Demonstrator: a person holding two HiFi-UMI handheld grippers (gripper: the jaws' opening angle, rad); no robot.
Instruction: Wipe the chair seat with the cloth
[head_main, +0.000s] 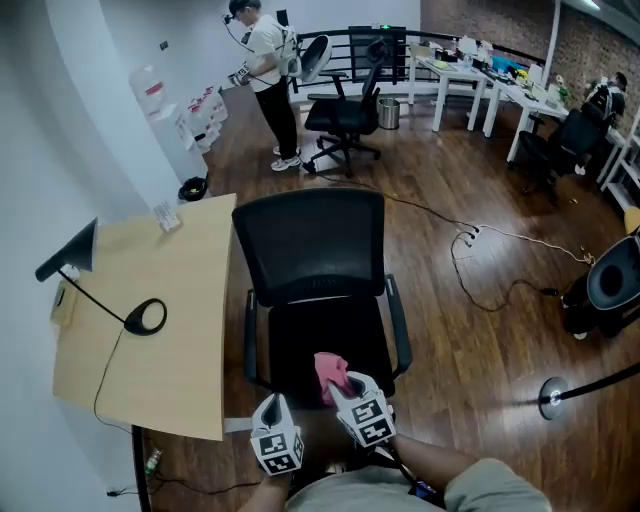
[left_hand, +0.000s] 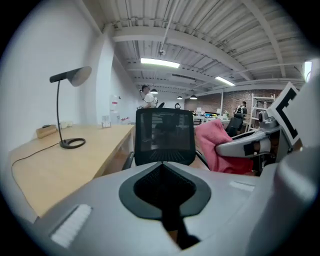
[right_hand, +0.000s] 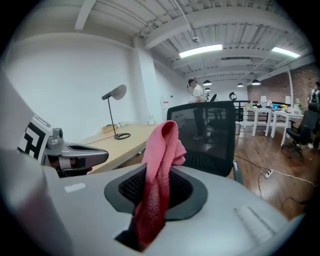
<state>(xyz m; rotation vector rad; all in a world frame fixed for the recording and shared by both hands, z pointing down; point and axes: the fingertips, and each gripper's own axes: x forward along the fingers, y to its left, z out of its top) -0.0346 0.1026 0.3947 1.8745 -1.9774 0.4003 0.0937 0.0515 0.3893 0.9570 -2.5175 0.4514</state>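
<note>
Cloth (head_main: 331, 372), pink and bunched, is clamped in the jaws of the right hand-held gripper (head_main: 338, 388). In the head view it sits over the near edge of the chair seat (head_main: 300, 335), at about six o'clock of the seat. In the right gripper view the cloth (right_hand: 159, 165) rises out of the right hand-held gripper (right_hand: 155, 192) as a folded loop. Its upper end flops towards one o'clock in front of the chair's mesh backrest (right_hand: 210, 132), and no part of it is seen touching the seat there.

The left hand-held gripper (head_main: 271, 405) is just beside the right one, at its nine o'clock. In its own view the jaws of the left hand-held gripper (left_hand: 162, 175) are together with nothing between them, and they point at the backrest (left_hand: 164, 136). The cloth (left_hand: 215, 145) shows at three o'clock of that backrest.

The black chair (head_main: 315, 240) faces the person holding the tools. A pale wooden bench (head_main: 190, 300) stands just beside it at nine o'clock. On the bench is a black desk lamp (head_main: 72, 252), with its ring base nearer the chair.

A white cable (head_main: 480, 270) trails over the dark wooden floor (head_main: 470, 350) at three o'clock of the chair. Far off, near twelve o'clock, a person (head_main: 270, 70) stands beside a second office chair (head_main: 345, 115).
</note>
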